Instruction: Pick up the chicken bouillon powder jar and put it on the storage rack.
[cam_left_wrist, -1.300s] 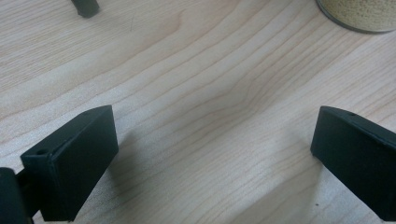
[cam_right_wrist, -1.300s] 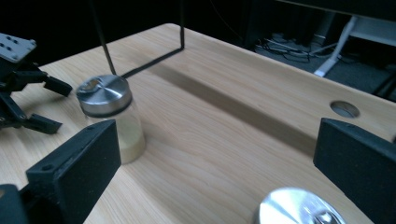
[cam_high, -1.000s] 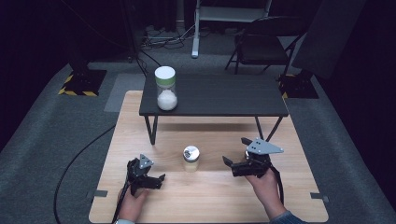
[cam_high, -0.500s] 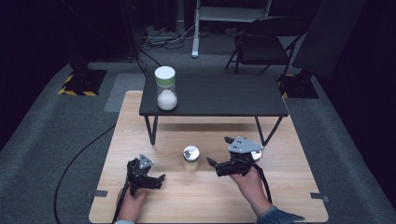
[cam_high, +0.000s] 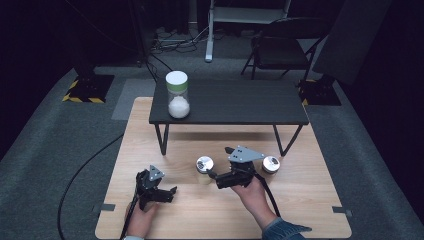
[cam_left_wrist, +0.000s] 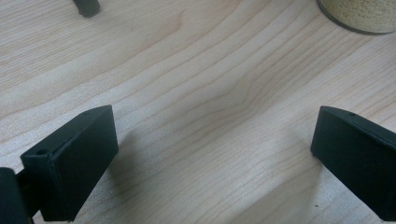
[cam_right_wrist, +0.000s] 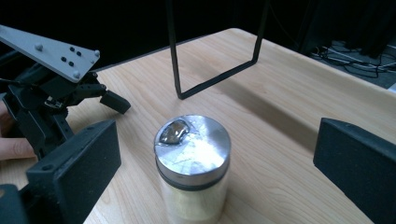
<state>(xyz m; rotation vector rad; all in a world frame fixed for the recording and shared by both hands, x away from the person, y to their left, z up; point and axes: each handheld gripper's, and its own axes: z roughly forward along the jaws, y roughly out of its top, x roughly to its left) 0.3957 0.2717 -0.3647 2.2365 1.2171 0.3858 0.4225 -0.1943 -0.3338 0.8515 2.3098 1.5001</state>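
Now spread wide around the jar (cam_right_wrist: 192, 169), right hand-held gripper (cam_high: 216, 178), touching nothing. Left hand-held gripper (cam_high: 170, 192) likewise released, empty over the worktop (cam_high: 300, 200).

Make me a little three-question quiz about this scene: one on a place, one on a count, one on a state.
1. Where does the tall white-capped jar stand?
A) on the black table
B) on the grey carpet
C) on a chair

2. How many small silver-lidded jars stand on the wooden board?
A) one
B) two
C) four

3. How do the right gripper's fingers stand around the nearer small jar?
A) shut on it
B) open on either side, not touching
C) lifting it

Answers:
1 A, it stands at the tabletop's left end.
2 B, one is at the gripper and the other is further right.
3 B, the right gripper view shows bare wood between each finger and the jar.
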